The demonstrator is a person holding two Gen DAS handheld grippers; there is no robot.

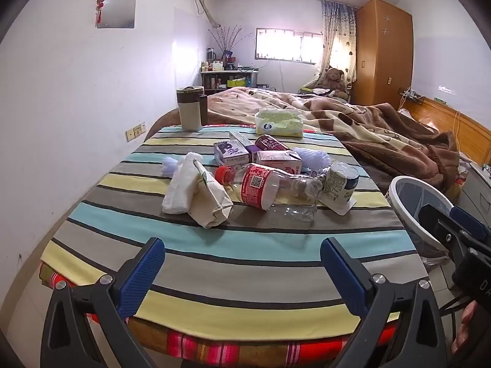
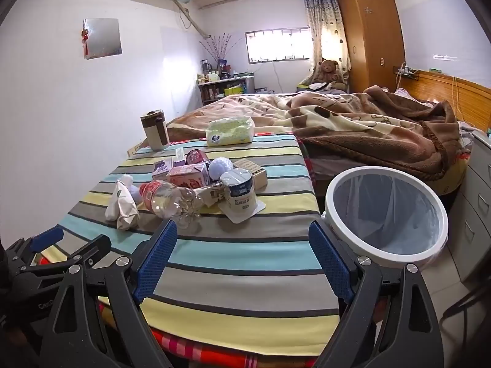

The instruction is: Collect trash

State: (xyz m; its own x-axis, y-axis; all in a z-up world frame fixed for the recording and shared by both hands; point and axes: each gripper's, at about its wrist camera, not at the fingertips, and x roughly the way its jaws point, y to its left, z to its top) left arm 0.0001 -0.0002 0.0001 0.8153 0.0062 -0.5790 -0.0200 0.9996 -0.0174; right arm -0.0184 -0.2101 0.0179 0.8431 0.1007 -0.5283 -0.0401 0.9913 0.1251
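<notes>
Looking along the left gripper (image 1: 242, 263), its blue-padded jaws stand wide apart with nothing between them, low at 6 o'clock over the striped table (image 1: 245, 245). A heap of trash sits at centre. The plastic bottle (image 1: 267, 188) lies on its side, red cap toward 10 o'clock, clear base toward 4 o'clock. It may roll away if nudged on its rounded side. A paper bag (image 1: 211, 202) leans at its 9 o'clock, touching a white tissue wad.

From the right wrist, the right gripper (image 2: 242, 257) also gapes empty. The lined bin (image 2: 386, 211) stands at 3 o'clock, just beside the table edge. An upended yogurt cup (image 2: 241, 193) rests on its peeled lid; lifting it carelessly could spill any dregs.
</notes>
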